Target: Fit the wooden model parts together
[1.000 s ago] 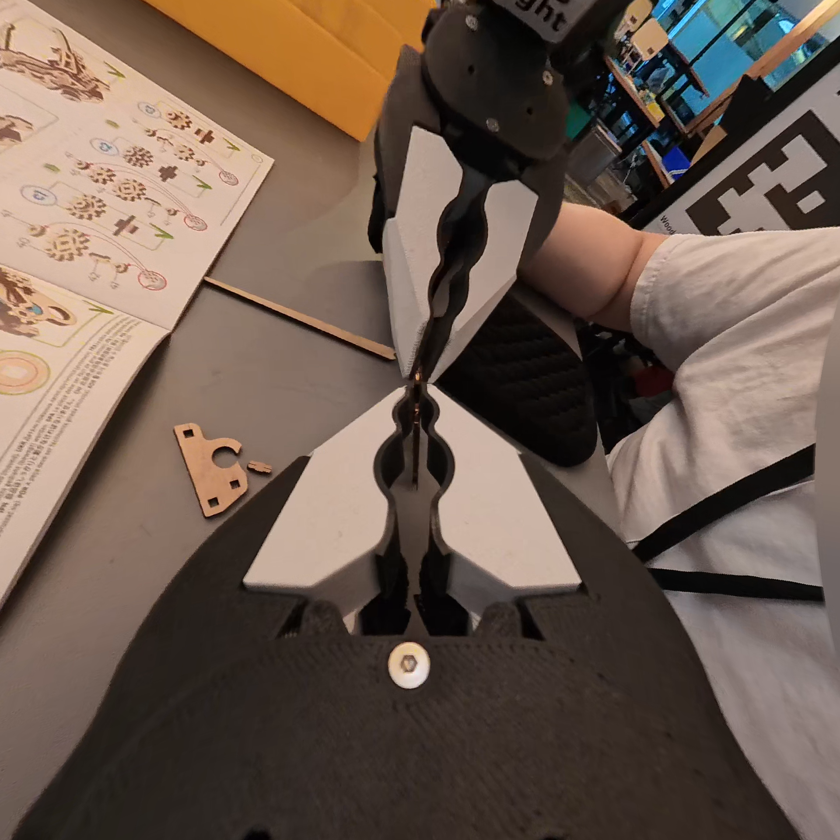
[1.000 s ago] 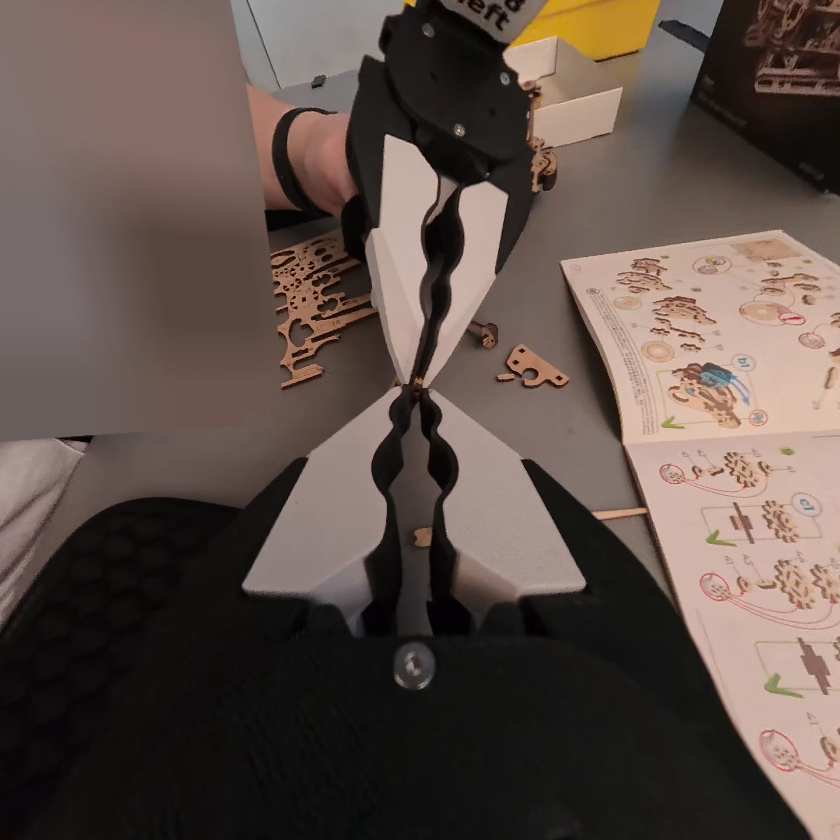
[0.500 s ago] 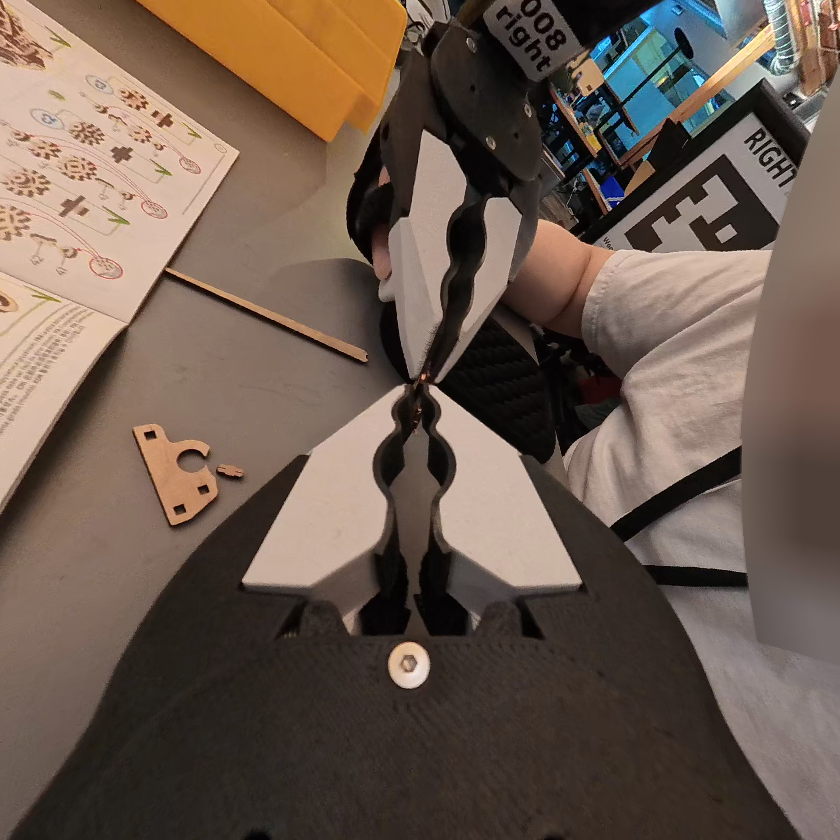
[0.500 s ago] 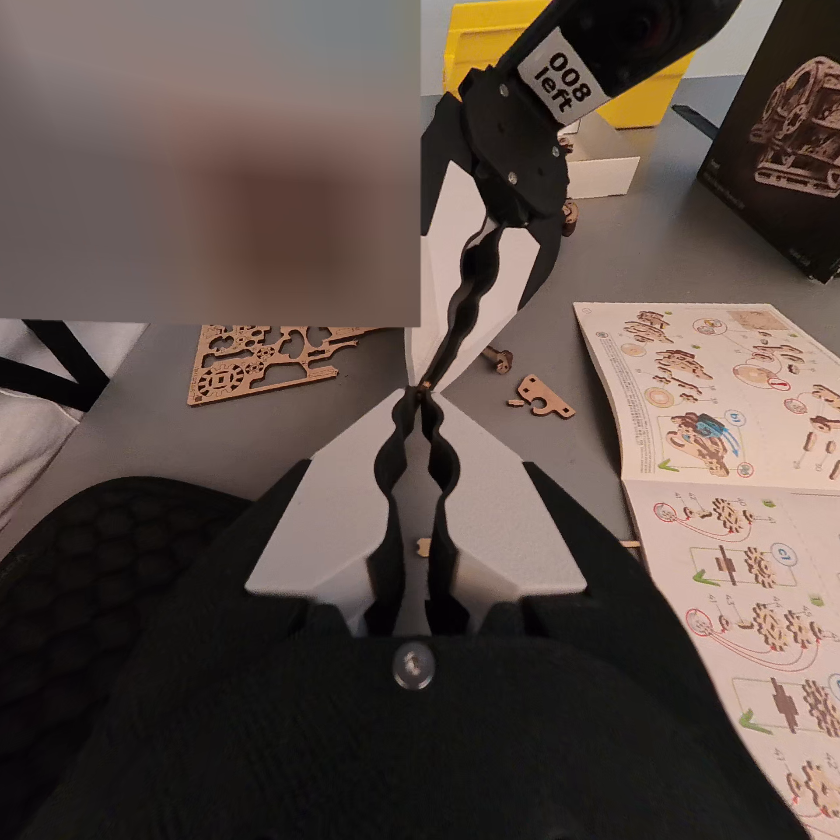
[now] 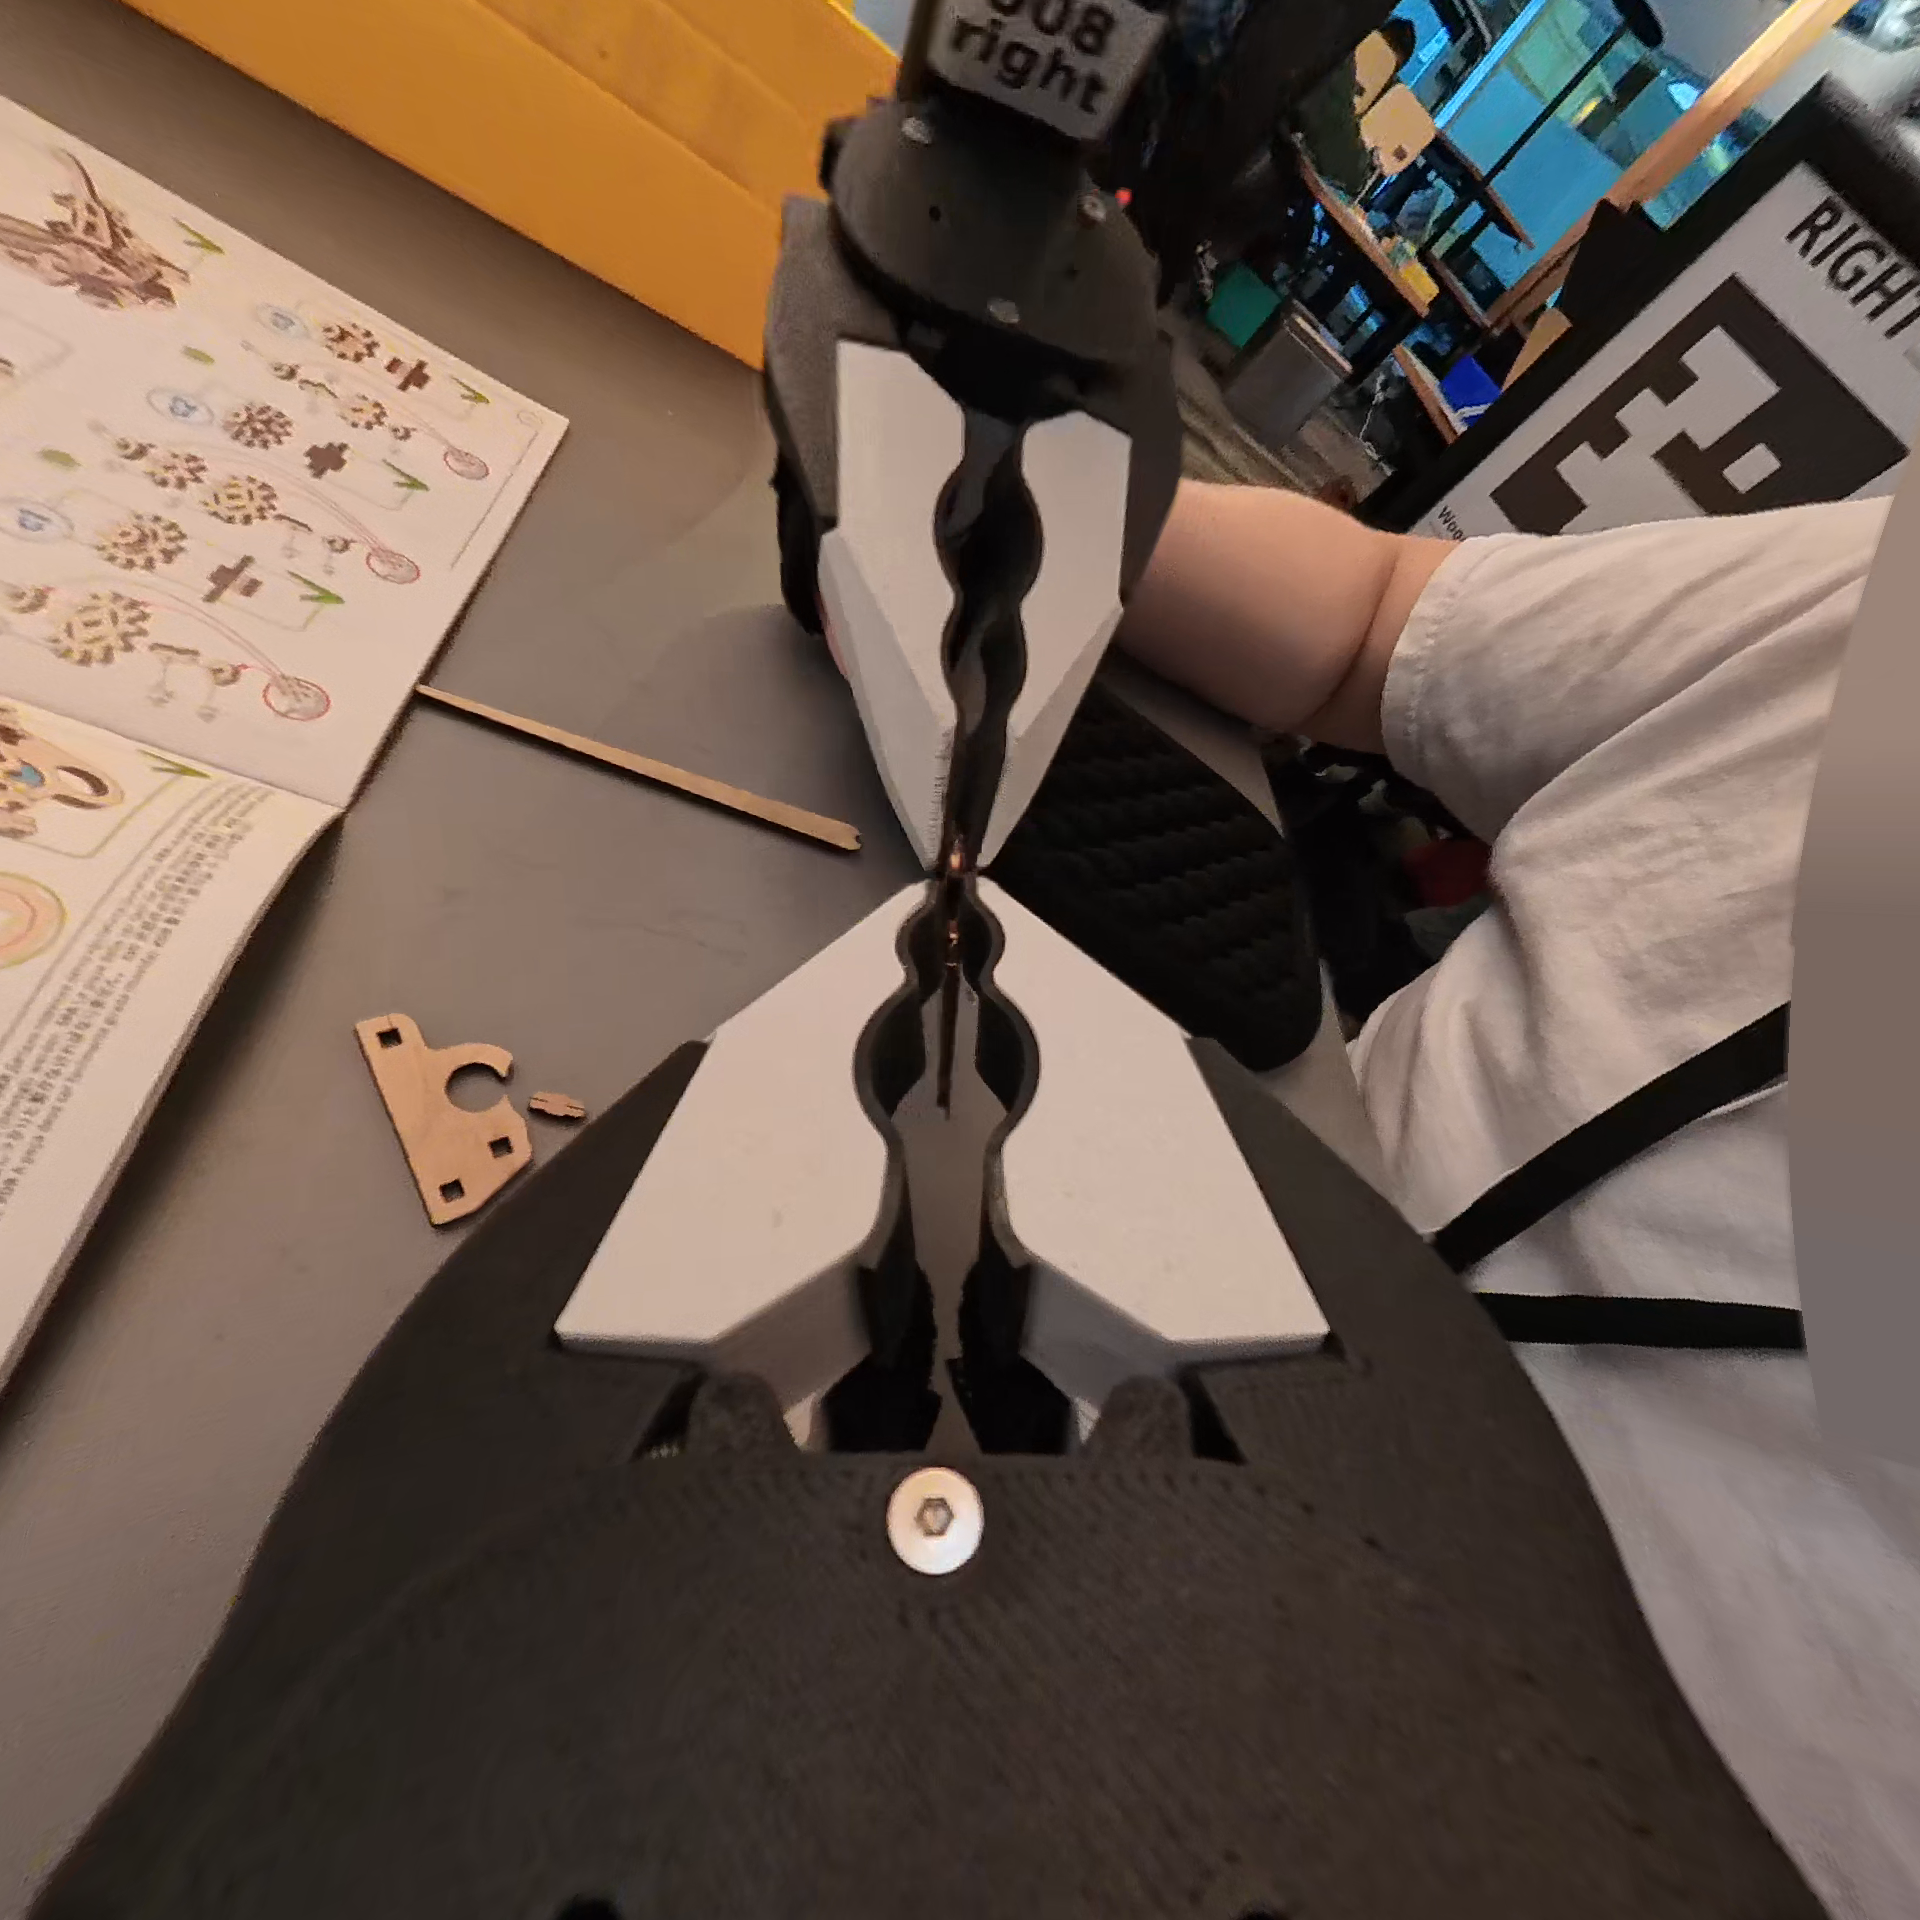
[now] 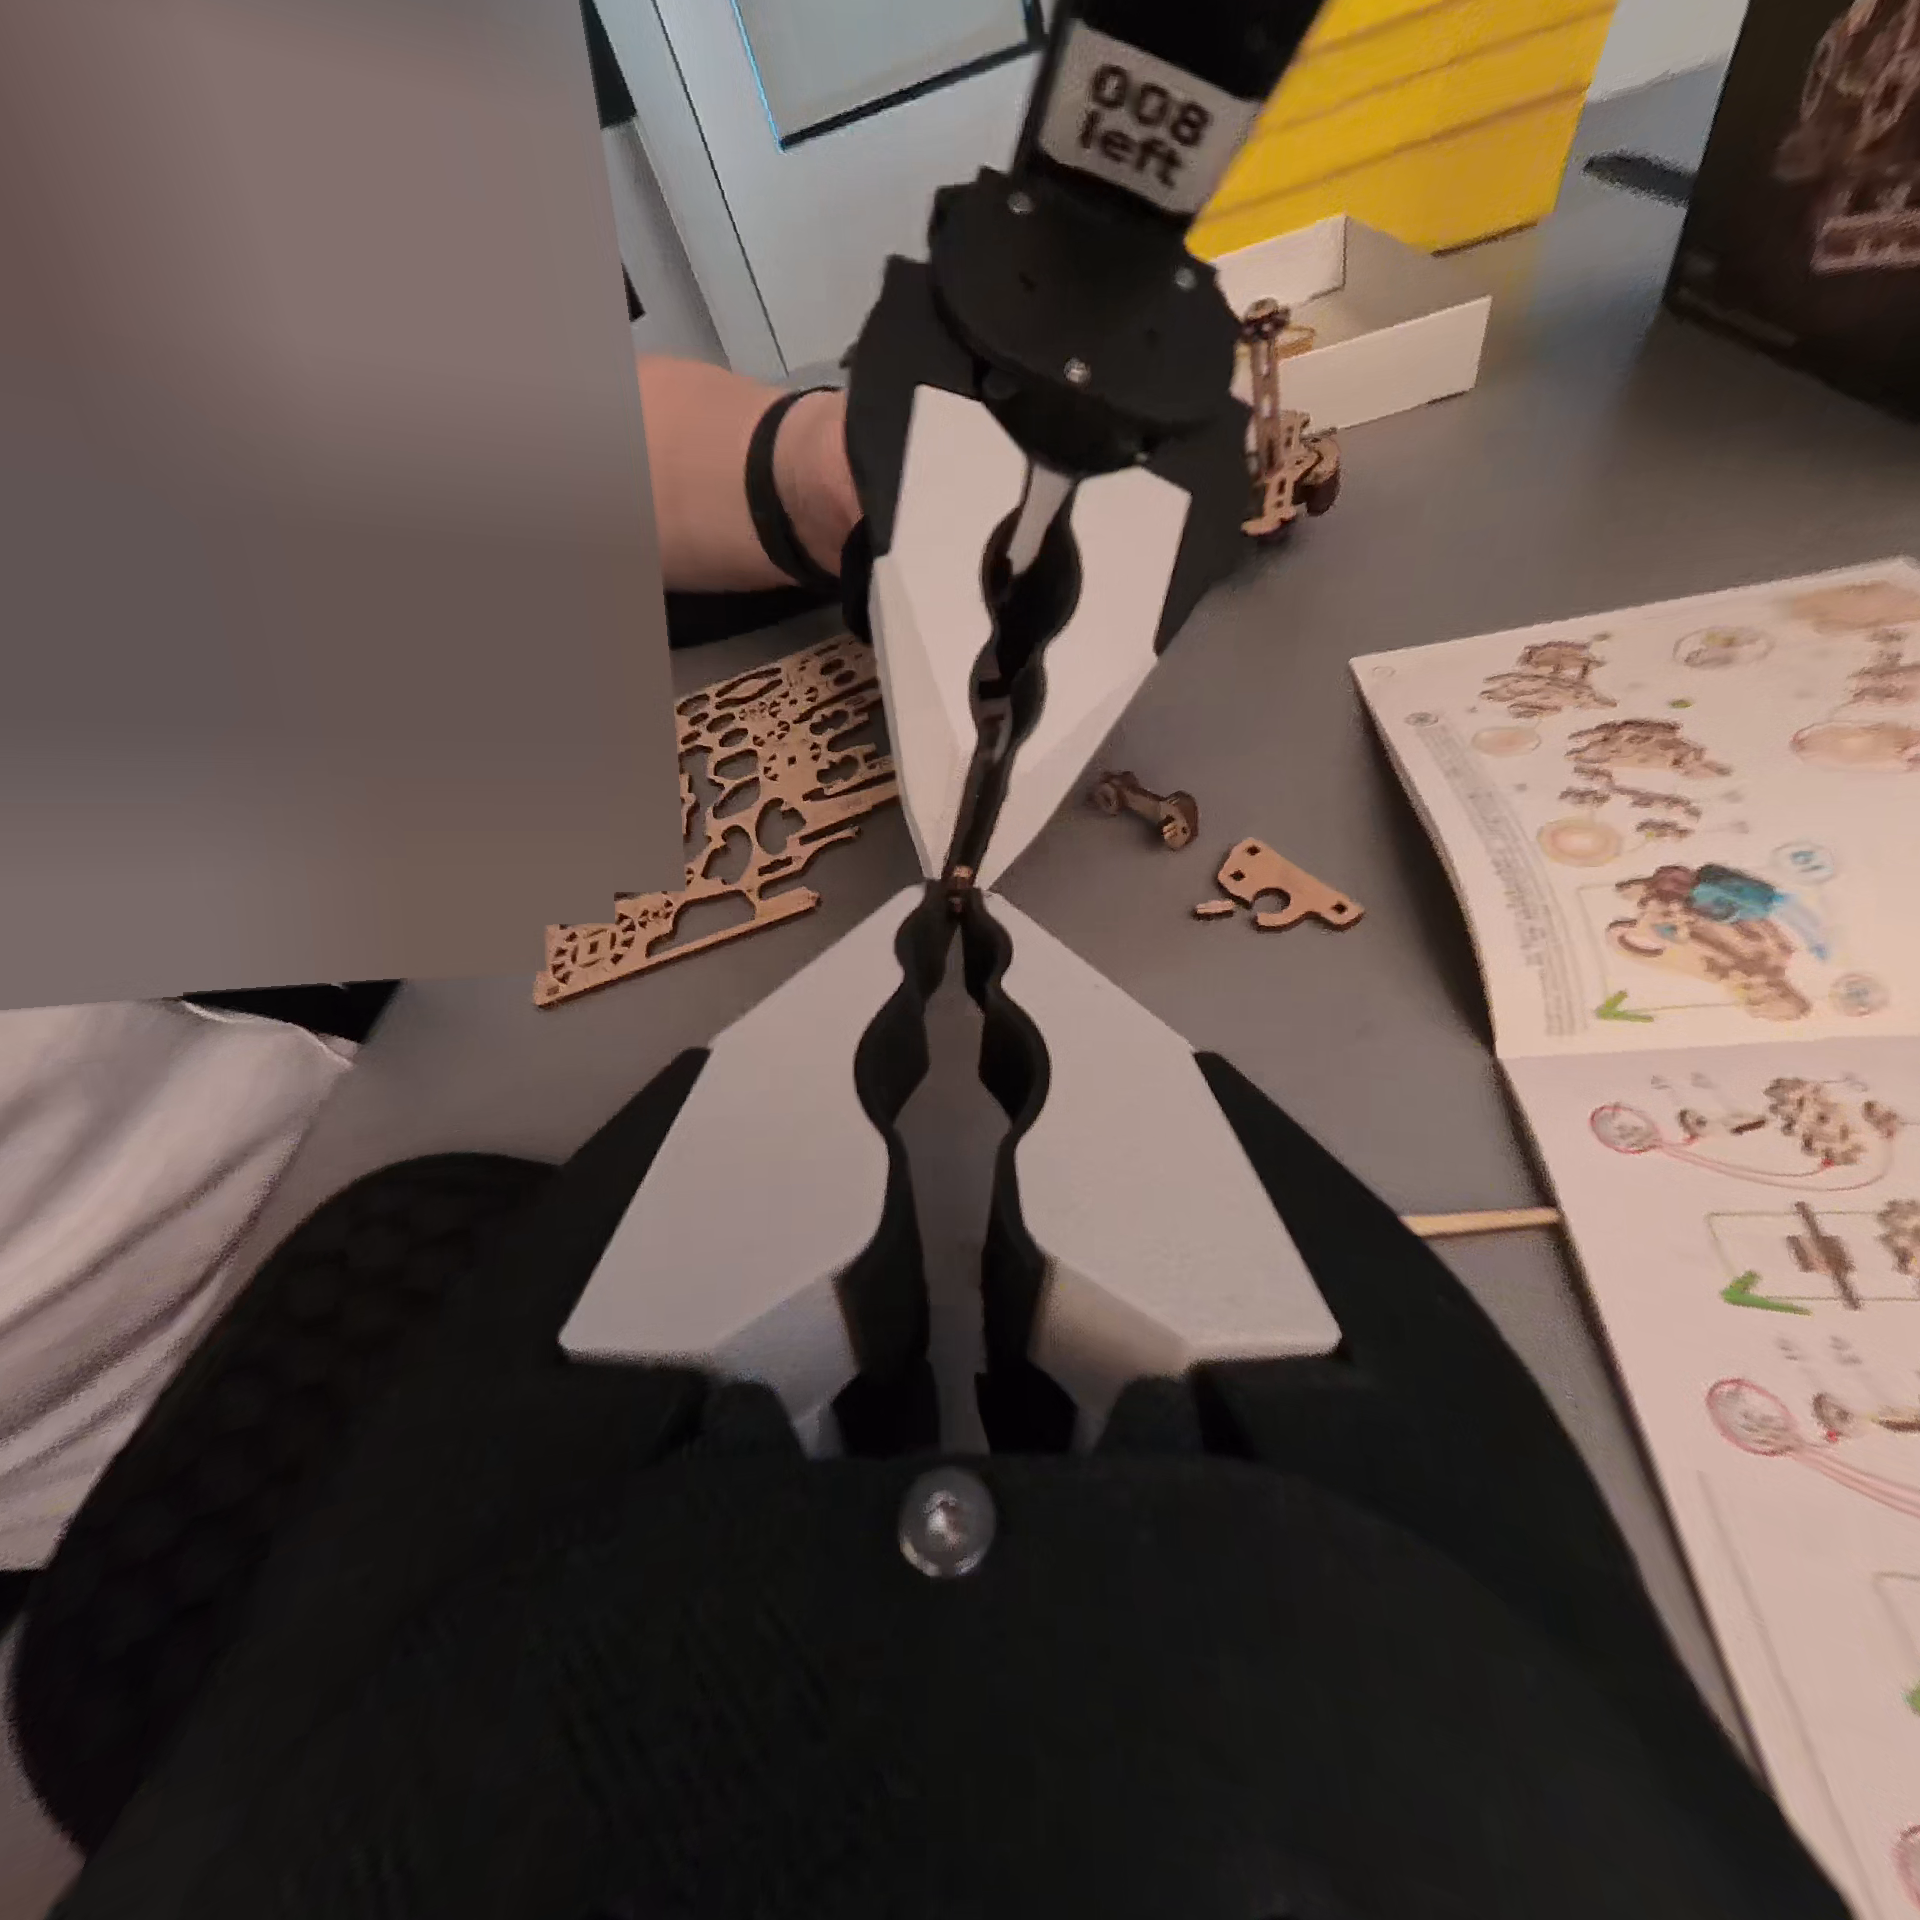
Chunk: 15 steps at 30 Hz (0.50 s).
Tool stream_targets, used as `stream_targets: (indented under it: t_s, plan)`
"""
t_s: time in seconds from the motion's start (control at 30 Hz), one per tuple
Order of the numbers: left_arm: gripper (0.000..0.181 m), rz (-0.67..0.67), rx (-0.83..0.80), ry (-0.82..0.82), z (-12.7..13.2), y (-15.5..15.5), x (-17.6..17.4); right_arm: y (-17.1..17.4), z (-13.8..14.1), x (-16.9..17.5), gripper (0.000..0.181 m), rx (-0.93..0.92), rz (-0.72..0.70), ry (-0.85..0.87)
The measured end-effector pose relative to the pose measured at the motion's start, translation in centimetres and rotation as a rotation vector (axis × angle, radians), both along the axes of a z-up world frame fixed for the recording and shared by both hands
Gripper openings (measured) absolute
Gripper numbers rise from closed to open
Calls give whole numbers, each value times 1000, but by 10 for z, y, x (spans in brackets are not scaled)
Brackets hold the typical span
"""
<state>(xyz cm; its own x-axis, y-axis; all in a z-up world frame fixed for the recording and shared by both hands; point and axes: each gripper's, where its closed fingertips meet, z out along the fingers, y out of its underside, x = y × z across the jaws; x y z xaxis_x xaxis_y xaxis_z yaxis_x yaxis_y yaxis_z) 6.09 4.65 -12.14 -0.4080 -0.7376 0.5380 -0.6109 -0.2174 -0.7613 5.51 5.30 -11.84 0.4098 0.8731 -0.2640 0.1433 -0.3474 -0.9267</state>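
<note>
White box beside wooden model

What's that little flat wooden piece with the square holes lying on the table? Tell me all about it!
The flat wooden piece is thin, light-brown, laser-cut wood with darker edges. It has small square holes near its corners and a round hook-shaped notch cut into one side. It lies flat on the grey table, untouched, beside the open instruction booklet. A tiny wooden bit lies close beside it.

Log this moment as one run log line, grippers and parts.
left hand-held gripper: shut on thin wooden part | right hand-held gripper: shut on small wooden piece | tips meeting above table | joint: too small to tell
</note>
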Motion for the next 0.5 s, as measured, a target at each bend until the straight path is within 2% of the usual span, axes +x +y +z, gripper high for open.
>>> stream_targets:
  t_s: [0.23, 0.4, 0.47, 0.5]
  plan:
    - [0, -13, 158, -54, -5, -2, 0, -1, -6, 0, 1, -197, 37, 98]
    - [0, 10, 81, -11, -10, 2, 3, 2, -9, 3, 0, -261, 11, 118]
    - [0, 43, 52, -1, -9, 8, 4, 3, -9, 3, 13, -230, -9, 86]
    - [0, 49, 58, 0, -10, 10, 4, 4, -12, 3, 11, -217, -26, 53]
